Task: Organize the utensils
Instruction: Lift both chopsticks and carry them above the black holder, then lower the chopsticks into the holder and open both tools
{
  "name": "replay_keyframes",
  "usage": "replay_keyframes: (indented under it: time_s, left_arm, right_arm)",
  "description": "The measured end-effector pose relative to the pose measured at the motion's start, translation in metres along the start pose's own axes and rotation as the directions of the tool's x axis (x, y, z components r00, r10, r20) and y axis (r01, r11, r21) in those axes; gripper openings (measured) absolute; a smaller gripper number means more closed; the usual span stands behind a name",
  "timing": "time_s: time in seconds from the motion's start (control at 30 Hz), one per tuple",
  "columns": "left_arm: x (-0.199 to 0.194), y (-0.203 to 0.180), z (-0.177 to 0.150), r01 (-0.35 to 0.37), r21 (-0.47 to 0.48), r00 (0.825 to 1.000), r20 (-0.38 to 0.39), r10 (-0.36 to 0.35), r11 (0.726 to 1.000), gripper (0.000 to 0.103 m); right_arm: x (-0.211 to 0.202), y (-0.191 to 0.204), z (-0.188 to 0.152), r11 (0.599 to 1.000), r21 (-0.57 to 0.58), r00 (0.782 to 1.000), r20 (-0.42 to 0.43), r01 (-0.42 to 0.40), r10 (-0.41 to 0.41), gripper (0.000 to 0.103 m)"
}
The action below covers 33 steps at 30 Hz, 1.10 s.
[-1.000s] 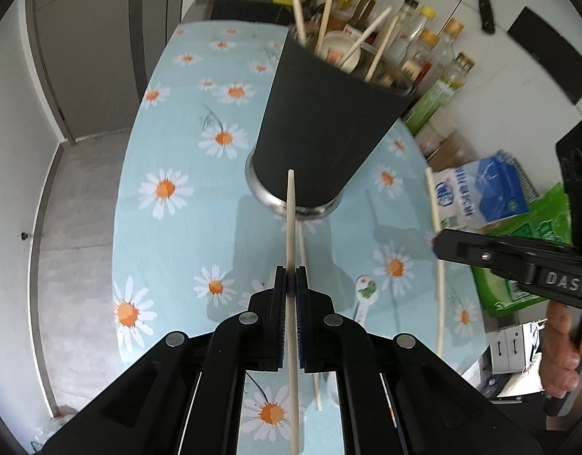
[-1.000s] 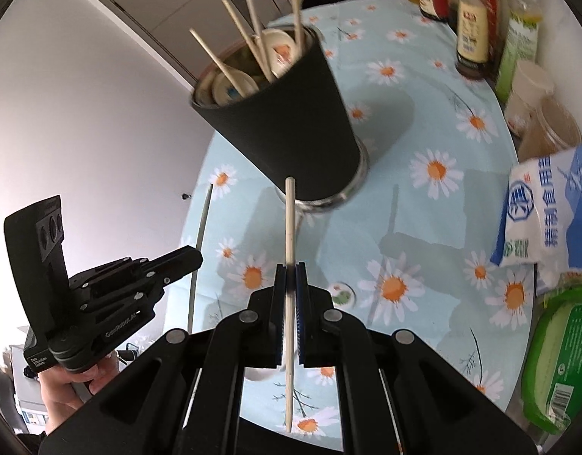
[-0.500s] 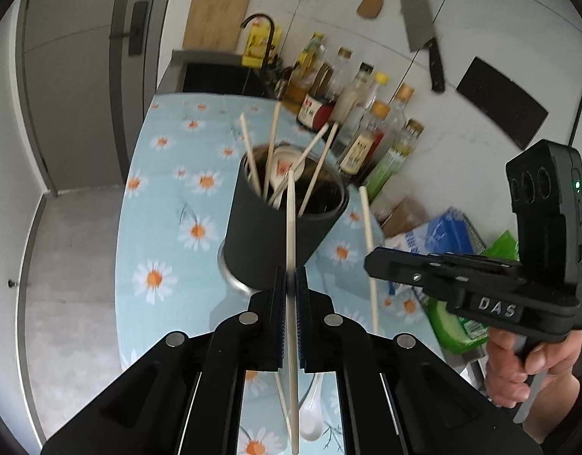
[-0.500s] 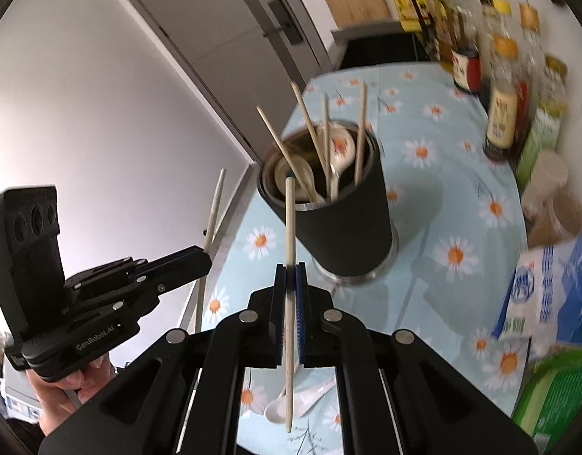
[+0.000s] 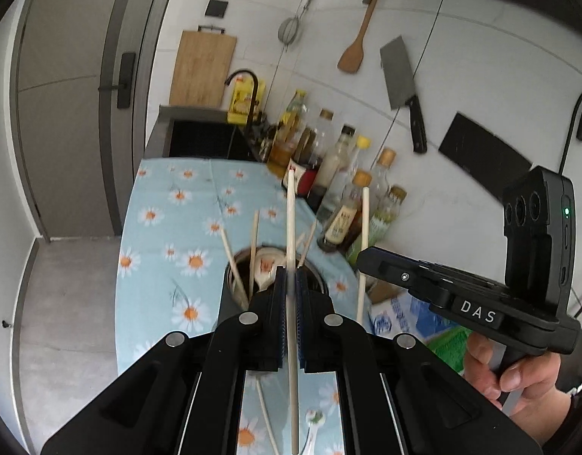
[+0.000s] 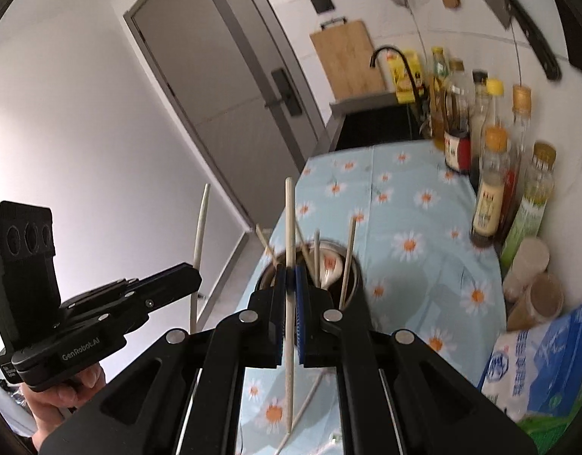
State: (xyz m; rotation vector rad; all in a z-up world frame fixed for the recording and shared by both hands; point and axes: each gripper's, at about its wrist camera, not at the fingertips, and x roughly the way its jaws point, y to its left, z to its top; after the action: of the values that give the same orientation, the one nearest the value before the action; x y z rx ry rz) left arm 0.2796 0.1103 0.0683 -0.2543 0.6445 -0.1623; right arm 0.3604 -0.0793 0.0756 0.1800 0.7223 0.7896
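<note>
Each gripper is clamped tight on one chopstick: left gripper on its chopstick, right gripper on the other chopstick. Best to tip each point-down over the holder at twelve o'clock, threading between the sticks and spoon already crowding it. Bottles line two o'clock.

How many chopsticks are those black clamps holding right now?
2. One chopstick is pinched in the left gripper, a second chopstick in the right gripper. Others stand unheld in the black holder; some there may be hidden.
</note>
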Motion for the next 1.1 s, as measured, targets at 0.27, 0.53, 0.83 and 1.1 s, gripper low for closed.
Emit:
replay_keyframes:
  time_s: [0.27, 0.53, 0.83, 1.1]
  left_arm:
    - [-0.003, 0.004, 0.024, 0.034, -0.019, 0.986, 0.163, -0.03, 0.999, 0.004]
    - [-0.006, -0.004, 0.038, 0.038, 0.03, 0.948, 0.313, -0.046, 0.999, 0.004]
    - [-0.006, -0.011, 0.036, 0.026, 0.083, 0.885, 0.462, -0.062, 0.996, 0.004]
    - [0.009, -0.005, 0.019, 0.03, 0.124, 0.859, 0.505, -0.089, 0.992, 0.004]
  right_arm:
    - [-0.013, -0.002, 0.03, 0.999, -0.019, 0.987, 0.158, -0.026, 0.028, 0.006]
    - [-0.013, 0.0, 0.042, 0.999, -0.053, 0.965, 0.263, -0.013, 0.026, 0.006]
    - [-0.019, -0.004, 0.044, 0.997, -0.071, 0.923, 0.383, -0.019, 0.045, 0.006]
    - [-0.007, -0.013, 0.032, 0.998, -0.06, 0.918, 0.396, 0.014, 0.011, 0.006]
